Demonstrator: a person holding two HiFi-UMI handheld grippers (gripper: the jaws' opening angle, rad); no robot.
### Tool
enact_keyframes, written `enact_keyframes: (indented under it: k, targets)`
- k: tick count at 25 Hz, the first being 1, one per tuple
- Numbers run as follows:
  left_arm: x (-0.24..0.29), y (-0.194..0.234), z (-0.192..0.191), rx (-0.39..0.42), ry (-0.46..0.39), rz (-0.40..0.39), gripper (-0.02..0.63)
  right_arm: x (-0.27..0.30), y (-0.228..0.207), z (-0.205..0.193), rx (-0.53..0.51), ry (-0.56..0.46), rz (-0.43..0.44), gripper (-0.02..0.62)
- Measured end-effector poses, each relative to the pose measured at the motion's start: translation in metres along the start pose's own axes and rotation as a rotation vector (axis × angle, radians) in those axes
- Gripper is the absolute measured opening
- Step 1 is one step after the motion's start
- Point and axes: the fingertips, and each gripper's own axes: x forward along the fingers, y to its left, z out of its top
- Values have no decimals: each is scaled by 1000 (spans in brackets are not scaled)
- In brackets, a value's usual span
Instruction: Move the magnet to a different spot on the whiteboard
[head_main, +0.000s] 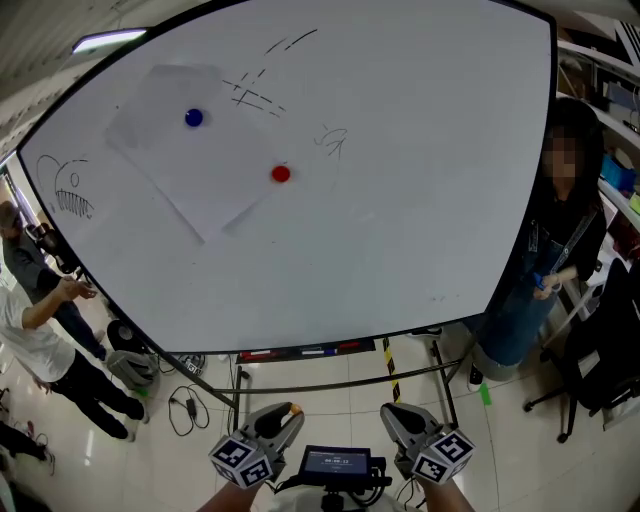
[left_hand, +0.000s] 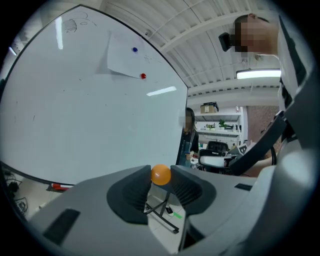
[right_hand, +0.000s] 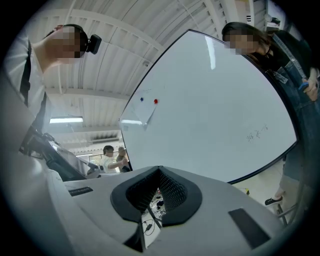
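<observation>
- Whiteboard (head_main: 400, 220): was stood upright and was marked with faint scribbles.
- Sheet of paper (head_main: 170, 165): was pinned tilted at the board's upper left.
- Blue magnet (head_main: 194, 118): was set on the sheet's upper part.
- Red magnet (head_main: 281, 174): was set at the sheet's right corner, well apart from the blue one.
- Left claw (head_main: 290, 413): was held low before the board and pinched on the orange magnet (left_hand: 161, 174), which was kept off the board.
- Right claw (right_hand: 159, 172): was pressed together; nothing was held.
- Person (head_main: 560, 250): was stationed at the board's right edge.

Orange ball magnet (left_hand: 160, 175) seemingly nipped btwn left tongs (left_hand: 160, 181), off whiteboard (left_hand: 90, 115).
</observation>
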Motion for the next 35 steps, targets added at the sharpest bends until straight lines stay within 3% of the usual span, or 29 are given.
enact_keyframes:
  k: [9, 16, 21, 35]
  targets:
    - [2, 7, 3, -17, -12, -21, 161, 5, 0, -5, 2, 4, -21, 32]
    - [-26, 22, -4, -45, -15, 30, 161, 20, 18, -12, -4, 30, 9, 32]
    - [-29, 35, 8, -10, -47, 44, 161, 39, 21, -4, -31, 20, 32, 32]
    - [-48, 46, -1, -3, -36, 88, 162, 47, 33, -17, -40, 44, 46, 32]
